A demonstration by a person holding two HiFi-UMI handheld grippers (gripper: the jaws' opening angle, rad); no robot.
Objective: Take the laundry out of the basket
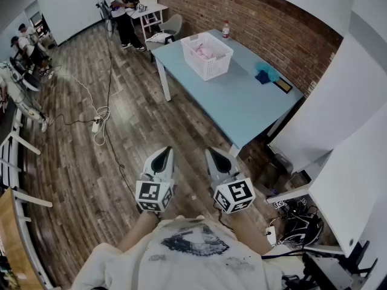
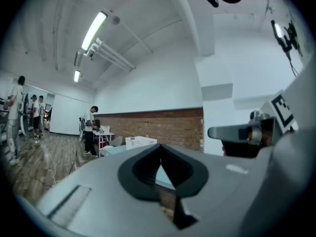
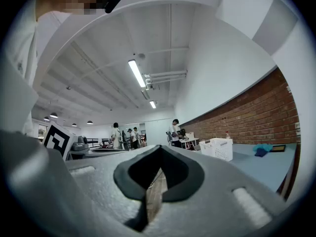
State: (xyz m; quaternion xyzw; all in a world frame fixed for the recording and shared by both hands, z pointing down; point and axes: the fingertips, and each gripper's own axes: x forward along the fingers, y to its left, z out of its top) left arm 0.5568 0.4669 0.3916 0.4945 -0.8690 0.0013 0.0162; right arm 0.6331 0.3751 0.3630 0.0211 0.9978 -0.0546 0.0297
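Observation:
A white laundry basket (image 1: 219, 63) stands on the far half of a light blue table (image 1: 239, 101), with pink laundry (image 1: 204, 52) inside it. The basket also shows small in the left gripper view (image 2: 140, 142) and in the right gripper view (image 3: 217, 148). Both grippers are held level close to my body, well short of the table and pointing toward it. My left gripper (image 1: 161, 154) (image 2: 159, 153) is shut and holds nothing. My right gripper (image 1: 214, 154) (image 3: 158, 152) is shut too, with nothing in it.
A blue cloth (image 1: 266, 74) (image 3: 261, 149), a dark flat frame (image 1: 282, 85) and a bottle (image 1: 226, 29) lie on the table by the brick wall. Cables and a power strip (image 1: 95, 125) cross the wooden floor. People stand at a small white table (image 1: 147, 12) at the back.

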